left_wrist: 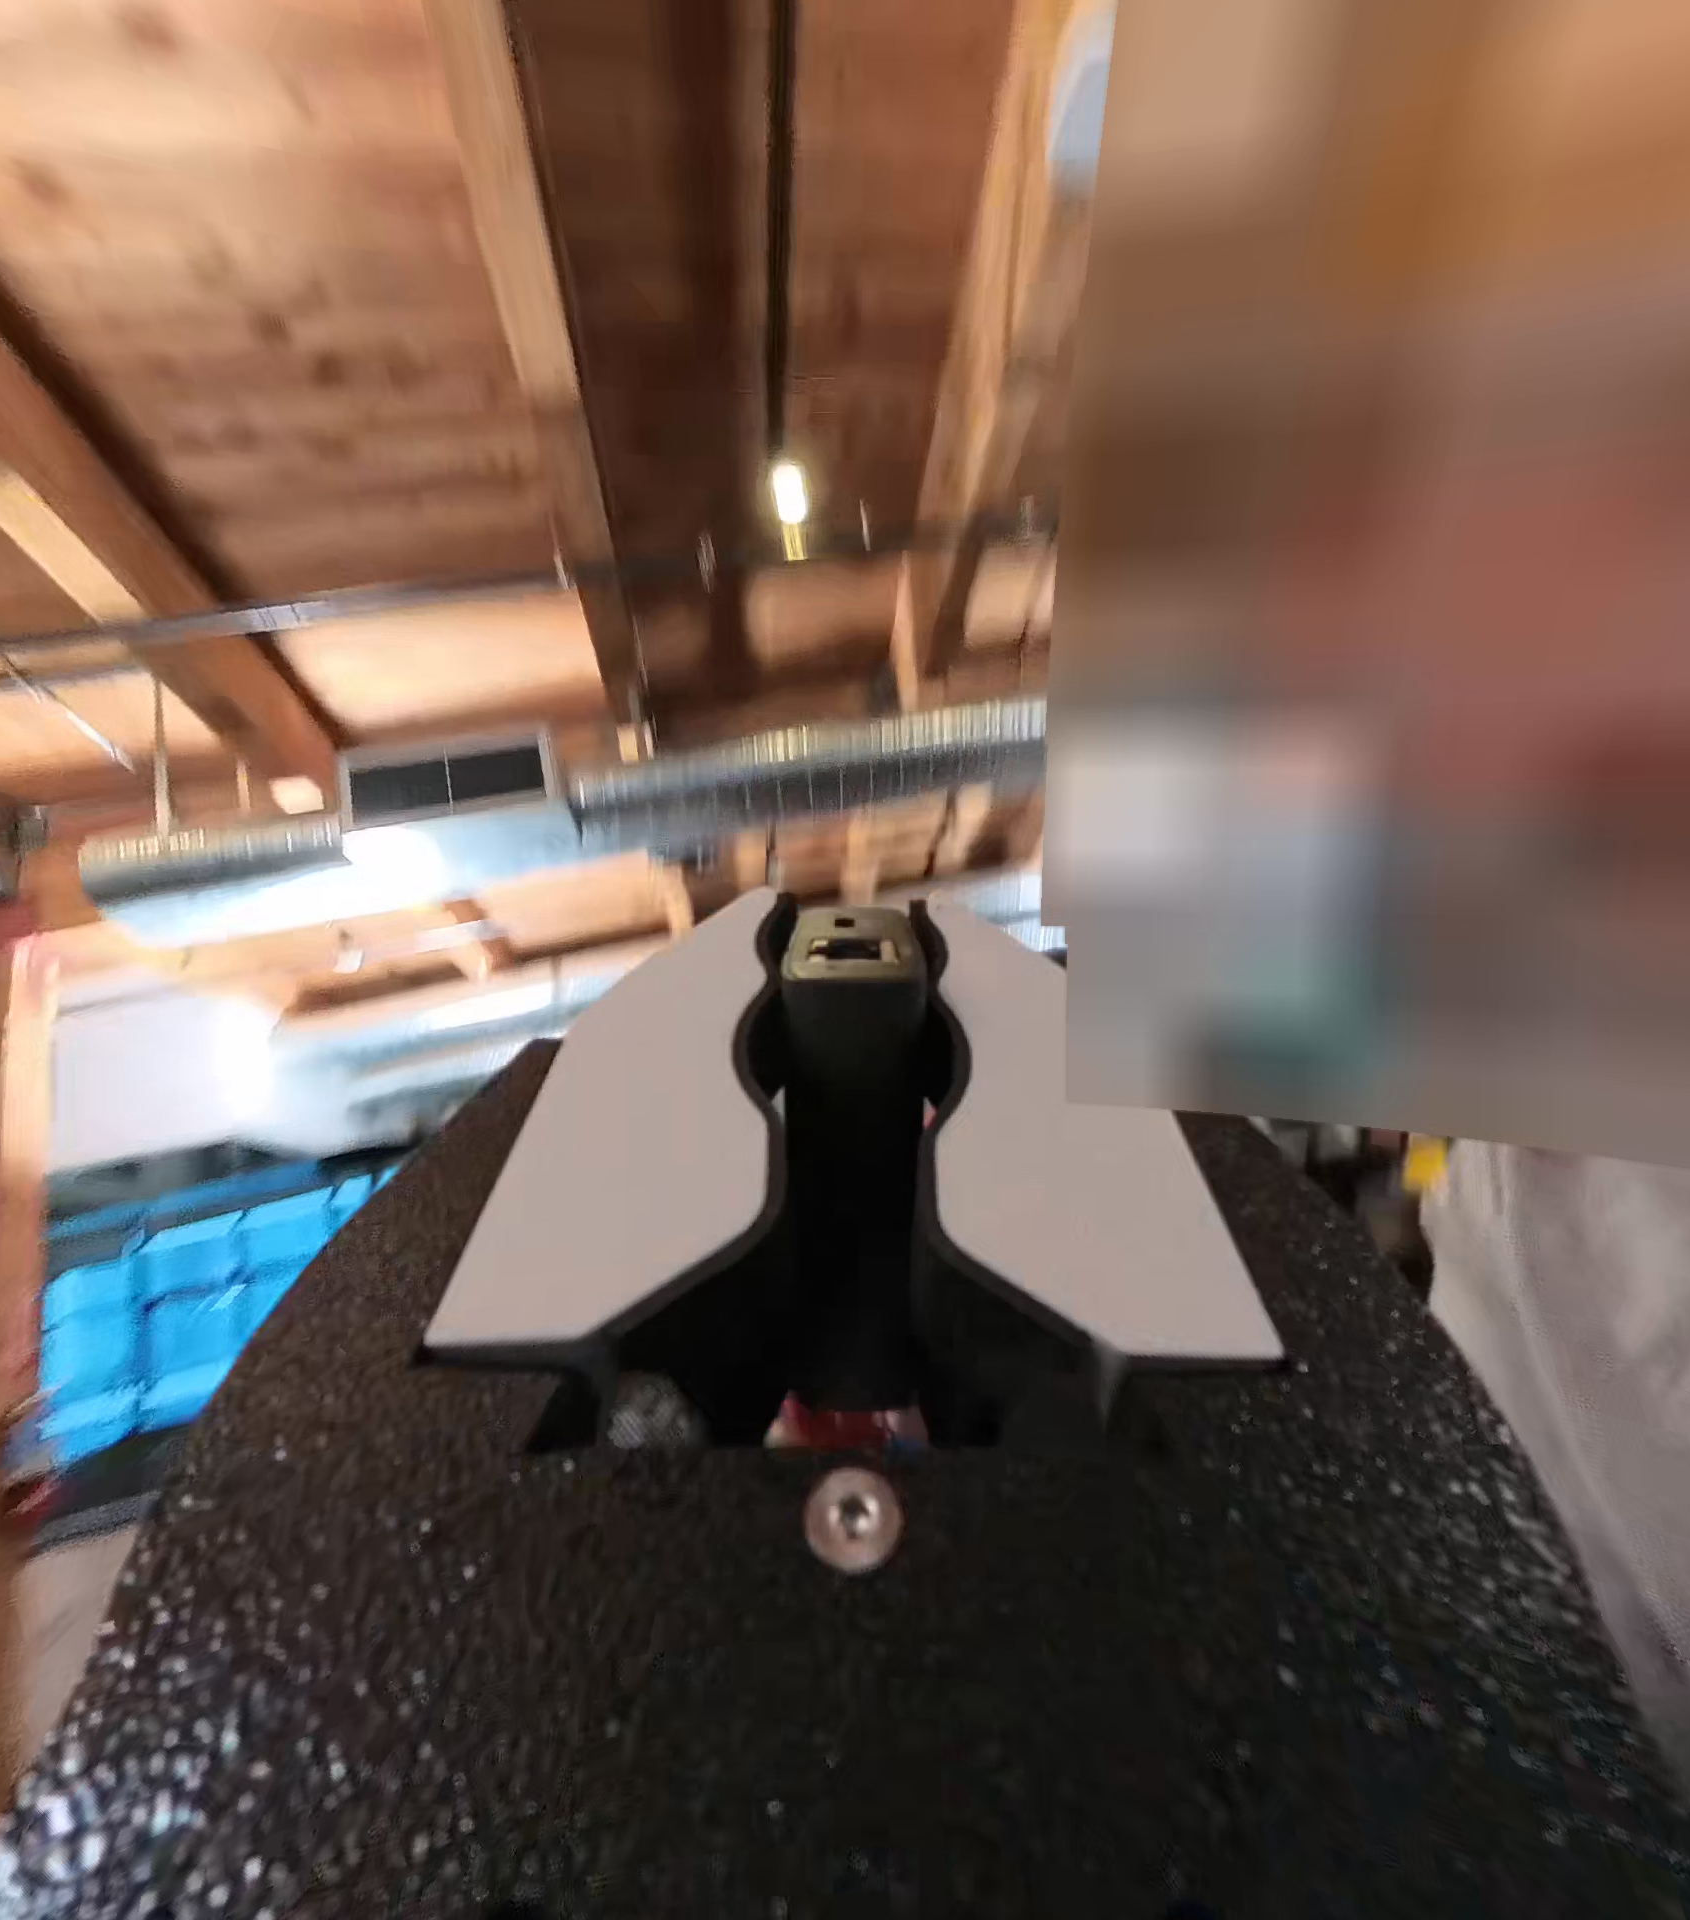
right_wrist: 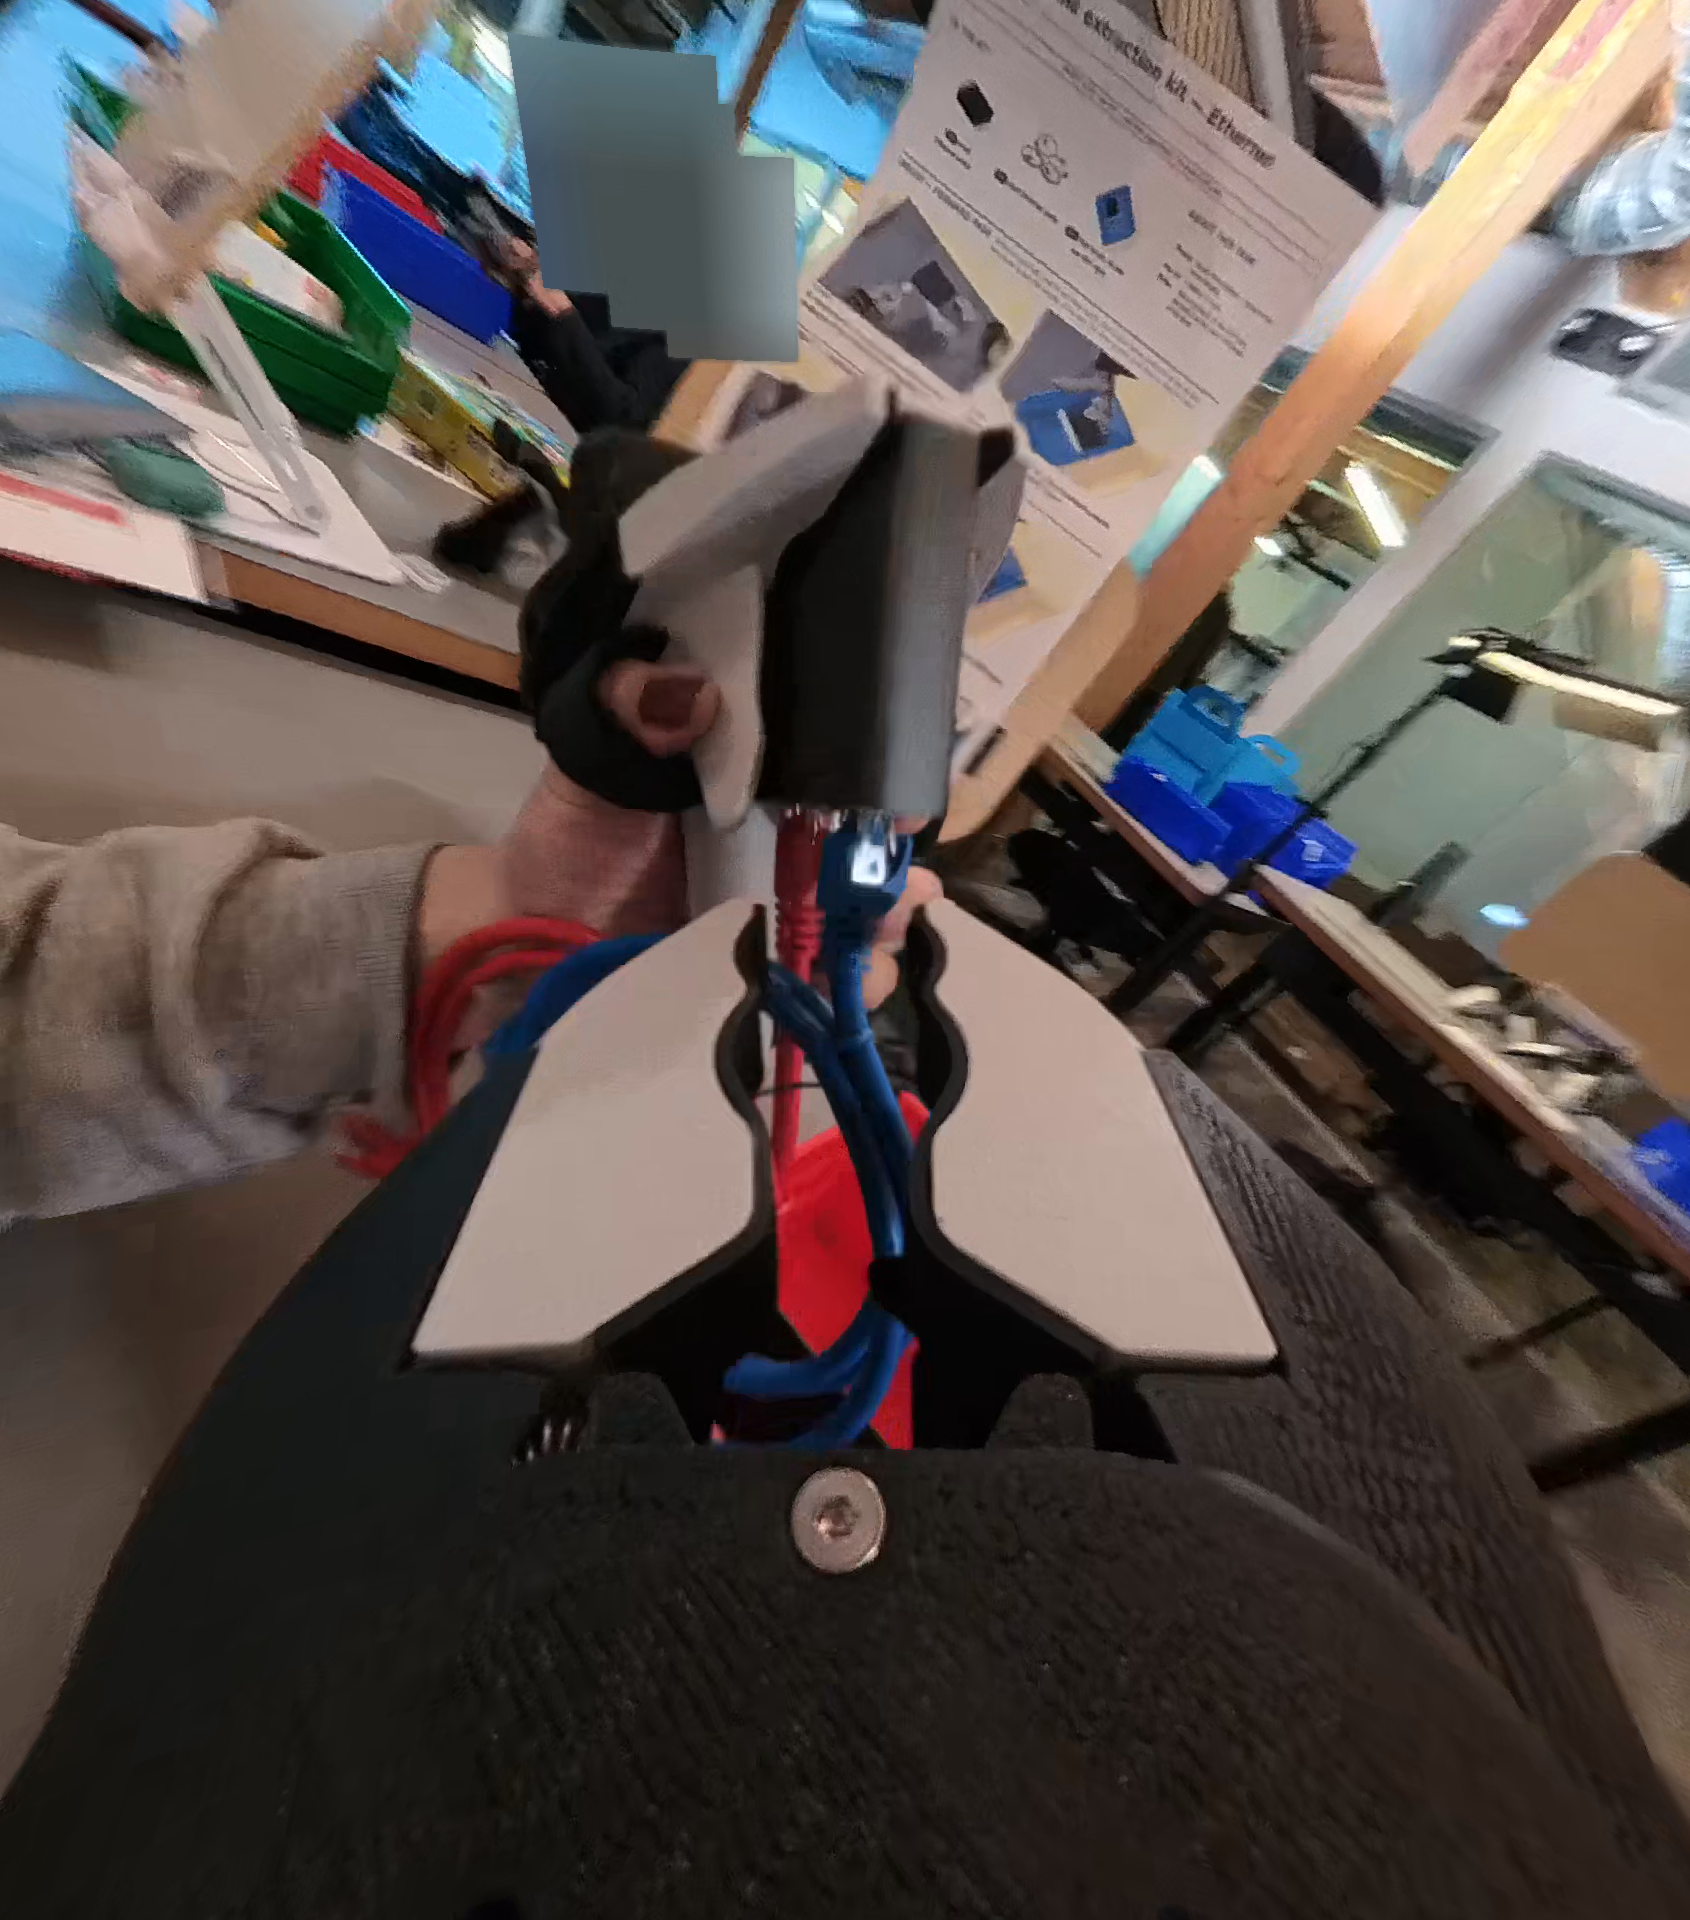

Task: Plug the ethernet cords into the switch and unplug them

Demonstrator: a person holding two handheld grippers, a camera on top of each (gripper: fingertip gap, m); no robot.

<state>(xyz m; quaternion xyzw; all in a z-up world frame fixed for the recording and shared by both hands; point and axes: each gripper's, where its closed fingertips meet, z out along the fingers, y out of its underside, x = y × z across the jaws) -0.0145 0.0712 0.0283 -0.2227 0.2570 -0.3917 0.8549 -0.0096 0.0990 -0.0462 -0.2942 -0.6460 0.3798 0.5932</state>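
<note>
My left gripper [left_wrist: 851, 914] points up at the ceiling and is shut on a black box [left_wrist: 851, 1049] with a socket in its top end. In the right wrist view, the left gripper [right_wrist: 820, 499], held by a gloved hand [right_wrist: 612, 717], grips the same box [right_wrist: 862, 644]. A red cable [right_wrist: 794, 914] and a blue cable [right_wrist: 856, 935] are plugged into its underside. My right gripper [right_wrist: 836, 925] sits just below the plugs. Its jaws are apart, and both cables run down between them. Red cable loops [right_wrist: 446, 997] hang over the grey sleeve.
Wooden ceiling beams [left_wrist: 228, 343] and a metal duct [left_wrist: 799, 769] are overhead. A white poster board [right_wrist: 1111, 208] stands behind the box. Tables carry green bins [right_wrist: 301, 312] at left and blue bins [right_wrist: 1225, 790] at right. A wooden post [right_wrist: 1340, 395] slants behind.
</note>
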